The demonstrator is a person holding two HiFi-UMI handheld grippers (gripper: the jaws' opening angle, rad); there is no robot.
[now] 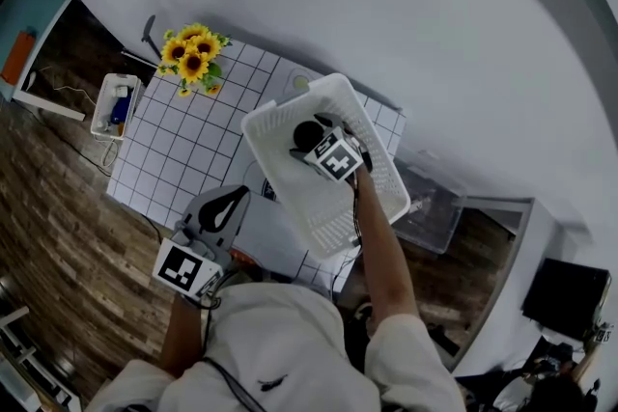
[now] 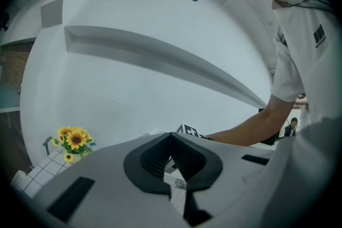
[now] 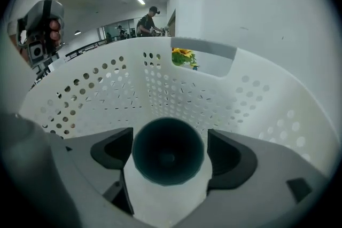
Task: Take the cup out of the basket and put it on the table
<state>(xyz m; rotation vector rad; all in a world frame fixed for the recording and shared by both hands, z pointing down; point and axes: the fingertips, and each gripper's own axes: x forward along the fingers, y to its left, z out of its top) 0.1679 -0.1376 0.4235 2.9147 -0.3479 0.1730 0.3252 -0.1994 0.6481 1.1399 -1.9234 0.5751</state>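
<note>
A white cup [image 3: 168,151] with a dark inside sits in the white perforated basket [image 3: 160,93], its mouth turned towards the right gripper view's camera. My right gripper [image 3: 168,141] reaches into the basket and stands open, one pad on each side of the cup. From the head view, the basket [image 1: 280,116] rests on the grid-patterned table [image 1: 183,150], and the cup [image 1: 307,134] shows as a dark round just ahead of my right gripper [image 1: 311,148]. My left gripper [image 1: 230,203] hangs at the table's near edge. Its jaws [image 2: 171,139] are shut on nothing.
A bunch of sunflowers [image 1: 193,58] stands at the table's far left corner. A small white box [image 1: 116,106] hangs off the table's left side. A clear plastic bin [image 1: 435,207] sits on the floor to the right. A white wall runs behind the table.
</note>
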